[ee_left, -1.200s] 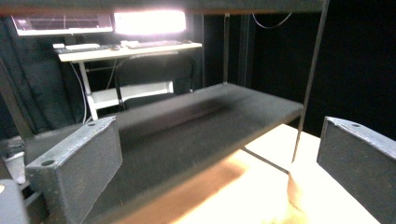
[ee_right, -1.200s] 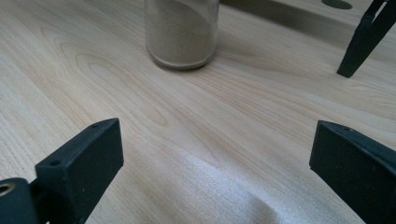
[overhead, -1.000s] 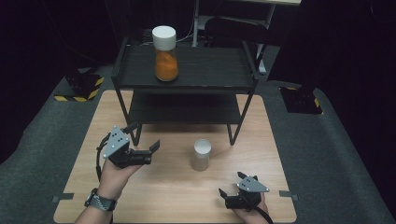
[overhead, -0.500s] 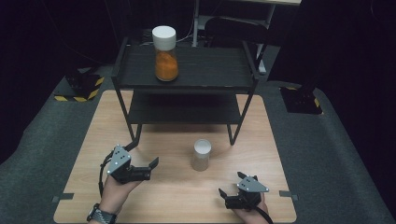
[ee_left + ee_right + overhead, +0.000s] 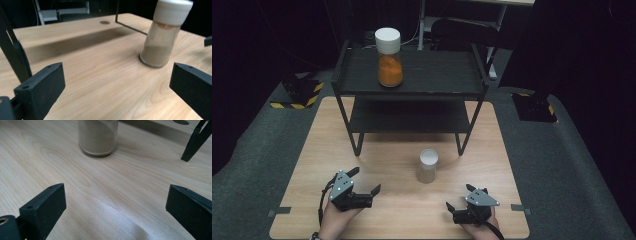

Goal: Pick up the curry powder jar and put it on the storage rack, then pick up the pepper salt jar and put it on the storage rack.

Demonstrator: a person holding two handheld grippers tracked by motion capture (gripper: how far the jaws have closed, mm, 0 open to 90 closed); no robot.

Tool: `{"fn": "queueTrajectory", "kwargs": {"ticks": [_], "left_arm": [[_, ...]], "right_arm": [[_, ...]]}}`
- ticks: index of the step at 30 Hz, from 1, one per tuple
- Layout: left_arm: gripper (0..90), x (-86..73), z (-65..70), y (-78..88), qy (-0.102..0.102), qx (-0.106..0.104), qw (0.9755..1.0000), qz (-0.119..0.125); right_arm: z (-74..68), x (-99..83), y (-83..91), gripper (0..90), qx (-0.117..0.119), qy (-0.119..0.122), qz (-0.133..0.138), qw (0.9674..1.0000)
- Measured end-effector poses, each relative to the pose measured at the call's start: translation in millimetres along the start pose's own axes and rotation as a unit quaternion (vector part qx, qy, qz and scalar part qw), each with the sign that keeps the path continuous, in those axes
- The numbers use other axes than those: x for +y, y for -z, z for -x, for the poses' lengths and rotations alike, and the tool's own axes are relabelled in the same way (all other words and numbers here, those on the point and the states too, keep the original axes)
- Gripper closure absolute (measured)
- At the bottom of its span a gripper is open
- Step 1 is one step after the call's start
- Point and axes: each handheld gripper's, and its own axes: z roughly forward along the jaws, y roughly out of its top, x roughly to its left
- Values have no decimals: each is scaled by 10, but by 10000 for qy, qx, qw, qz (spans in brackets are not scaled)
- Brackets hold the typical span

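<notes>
A small clear jar of beige powder with a white lid stands on the wooden table, in front of the black shelf rack. A taller jar of orange powder stands on the rack's top shelf, left of centre. My left gripper rests low near the table's front left, open, nothing between its jaws, which point right toward the beige jar. My right gripper sits at the front right, open and empty, with the beige jar ahead of it.
The rack's front legs stand on the table behind the grippers; one leg is near the right gripper's far side, another leg close to the left gripper. Grey carpet surrounds the table. Yellow-black striped bases sit beyond it.
My left gripper has drawn back toward the table's front edge and lowered, still open. The right gripper and both jars have stayed put.
</notes>
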Motion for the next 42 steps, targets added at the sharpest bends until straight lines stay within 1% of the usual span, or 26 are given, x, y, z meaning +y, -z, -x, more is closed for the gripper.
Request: {"fn": "queueTrajectory", "kwargs": {"ticks": [2, 5, 8, 9, 12, 13, 16, 20, 22, 26, 28, 30, 33, 36, 38, 42], "left_arm": [[4, -24, 11, 5, -44, 47, 9999, -116], [4, -48, 6, 3, -39, 97, 9995, -282], [3, -81, 8, 3, -43, 114, 9992, -381], [4, -82, 10, 1, -61, 103, 9989, -461], [4, -98, 40, -13, -142, 146, 9980, -593], [4, -84, 48, -18, -145, 161, 9977, -649], [4, -78, 76, -2, -248, 220, 9970, -698], [4, -28, 104, -8, -372, 283, 9949, -898], [4, -5, 102, -17, -379, 269, 9941, -985], [5, 7, 70, -14, -367, 167, 9938, -1036], [6, 12, 61, -14, -405, 130, 9935, -1056], [6, 12, 73, -12, -446, 146, 9933, -1058], [6, 15, 98, -6, -498, 174, 9927, -1088], [6, 15, 97, 2, -492, 163, 9927, -1093], [6, 9, 92, 6, -446, 160, 9930, -1081], [6, 17, 72, 11, -431, 125, 9927, -1116]], "right_arm": [[-1, 0, 0, 24, -2, -2, -1, 10000], [-1, 2, -1, 24, -6, -6, -5, 10000], [-3, 1, -1, 24, -11, -19, -4, 10000], [-2, 1, -1, 24, -12, -23, -3, 10000], [-2, 5, -3, 24, -10, -26, -13, 10000], [-3, 6, -4, 24, -13, -28, -14, 10000], [-5, 10, -6, 24, -19, -26, -23, 10000], [-14, 14, -8, 24, -43, -29, -34, 10000], [-14, 18, -11, 23, -60, -56, -46, 10000], [-6, 7, -5, 23, -80, -132, -17, 9999], [-12, 15, -12, 24, -77, -65, -32, 9999], [-25, 24, -16, 23, -96, -24, -58, 9999], [-28, 28, -25, 23, -107, -59, -54, 9999], [-26, 27, -29, 24, -98, -43, -42, 9999], [-25, 19, -22, 24, -96, -40, -23, 9999], [-23, 9, -15, 20, -98, -67, 0, 9999]]}}
